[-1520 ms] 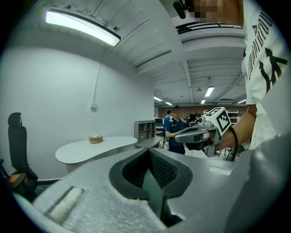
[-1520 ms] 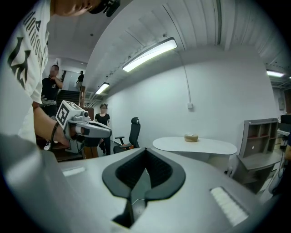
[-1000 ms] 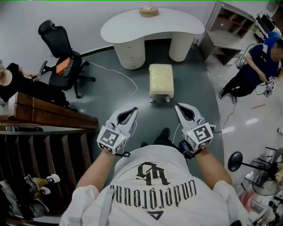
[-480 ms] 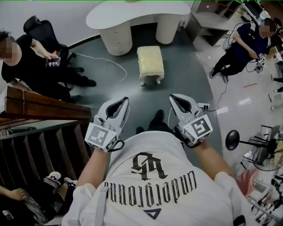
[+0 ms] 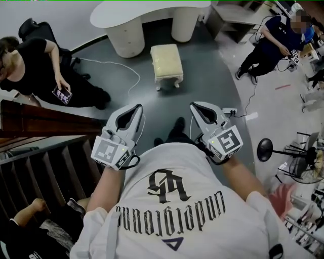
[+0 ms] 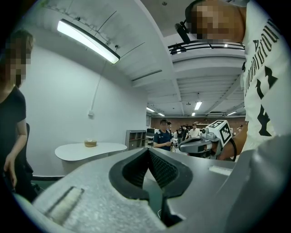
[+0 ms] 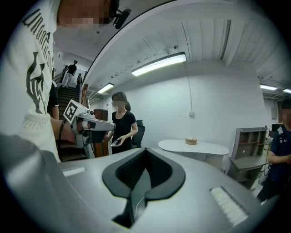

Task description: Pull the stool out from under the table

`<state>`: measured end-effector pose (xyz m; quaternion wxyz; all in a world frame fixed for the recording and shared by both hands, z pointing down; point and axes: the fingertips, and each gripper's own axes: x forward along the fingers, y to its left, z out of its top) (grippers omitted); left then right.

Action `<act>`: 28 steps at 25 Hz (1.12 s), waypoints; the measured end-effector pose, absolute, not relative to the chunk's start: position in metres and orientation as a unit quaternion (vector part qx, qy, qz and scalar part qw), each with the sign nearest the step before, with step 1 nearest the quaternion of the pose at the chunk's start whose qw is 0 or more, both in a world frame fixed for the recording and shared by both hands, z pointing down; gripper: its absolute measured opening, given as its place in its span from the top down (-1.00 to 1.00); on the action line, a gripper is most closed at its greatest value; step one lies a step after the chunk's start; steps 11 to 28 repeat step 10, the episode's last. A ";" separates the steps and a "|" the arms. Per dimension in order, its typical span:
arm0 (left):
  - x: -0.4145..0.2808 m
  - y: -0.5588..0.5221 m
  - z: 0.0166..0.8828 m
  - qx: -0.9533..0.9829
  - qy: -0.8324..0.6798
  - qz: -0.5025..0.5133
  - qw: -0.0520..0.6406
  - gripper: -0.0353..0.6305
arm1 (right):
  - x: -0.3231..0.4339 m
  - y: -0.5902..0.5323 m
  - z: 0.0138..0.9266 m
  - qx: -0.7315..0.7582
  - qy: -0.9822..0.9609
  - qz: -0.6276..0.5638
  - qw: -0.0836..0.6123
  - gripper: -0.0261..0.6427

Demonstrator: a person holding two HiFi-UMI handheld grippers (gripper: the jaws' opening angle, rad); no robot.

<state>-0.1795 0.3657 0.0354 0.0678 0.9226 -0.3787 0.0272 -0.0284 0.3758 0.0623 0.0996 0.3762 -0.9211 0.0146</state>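
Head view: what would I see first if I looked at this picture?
Two grey grippers, the left gripper and the right gripper, both shut and empty, poke out in front of the person's white shirt. Ahead of them a cream stool stands on the dark floor, near the curved white table.

We only get part of the table in the head view: the top edge chops off its far side, and the shelf unit beside it is cut the same way. The stool shows just its near legs; the seat hides the others. The office chair is mostly behind a seated person, who's clipped by the left edge. In the gripper views, the little round thing on the table is too small for us to tell.
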 end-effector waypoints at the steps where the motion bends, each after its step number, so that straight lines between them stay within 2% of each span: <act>1: -0.179 0.365 0.035 0.923 -0.377 0.027 0.067 0.88 | -0.029 0.375 0.062 0.376 -0.921 0.015 0.100 0.92; 28: -0.173 0.349 0.038 0.925 -0.370 0.027 0.082 0.88 | -0.028 0.358 0.062 0.374 -0.922 0.024 0.101 0.92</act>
